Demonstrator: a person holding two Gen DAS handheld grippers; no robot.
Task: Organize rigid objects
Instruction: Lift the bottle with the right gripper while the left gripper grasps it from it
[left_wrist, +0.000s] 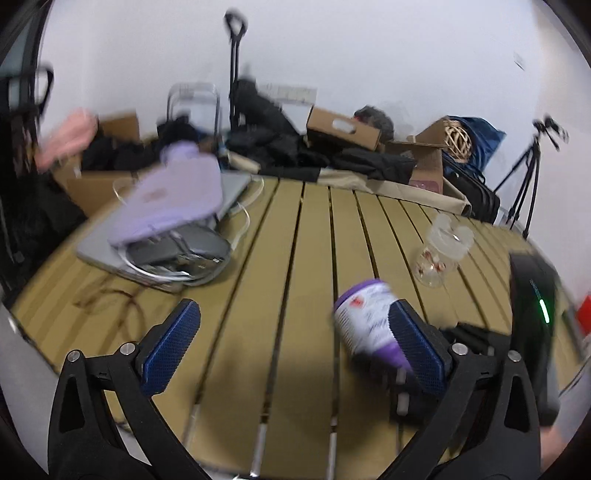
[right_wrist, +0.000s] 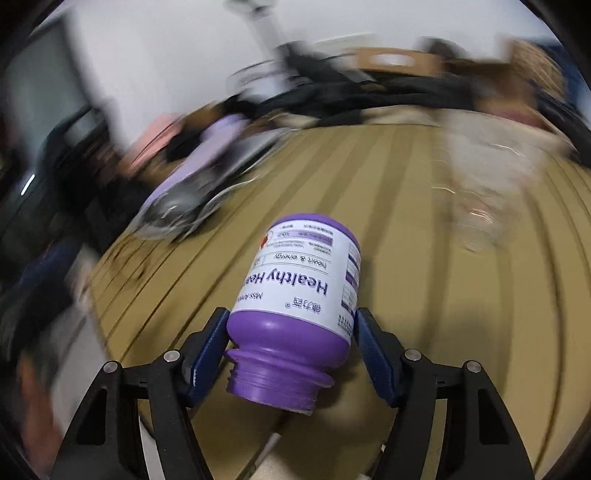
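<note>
My right gripper (right_wrist: 291, 339) is shut on a purple and white supplement bottle (right_wrist: 295, 295). The bottle has no cap and its open threaded neck points back toward the camera. It is held above the slatted wooden table (right_wrist: 424, 332). The same bottle shows in the left wrist view (left_wrist: 365, 317), partly behind my left gripper's right finger. My left gripper (left_wrist: 295, 343) is open and empty above the table (left_wrist: 288, 258). A clear glass jar (left_wrist: 439, 251) stands on the table to the right; it is a blur in the right wrist view (right_wrist: 484, 192).
A lilac pouch (left_wrist: 173, 195) lies on a grey laptop (left_wrist: 110, 254) with cables at the table's left. Cardboard boxes (left_wrist: 343, 129), dark clothes and a wicker ball (left_wrist: 458, 142) crowd the far side. A tripod (left_wrist: 524, 184) stands at the right. The right wrist view is motion-blurred.
</note>
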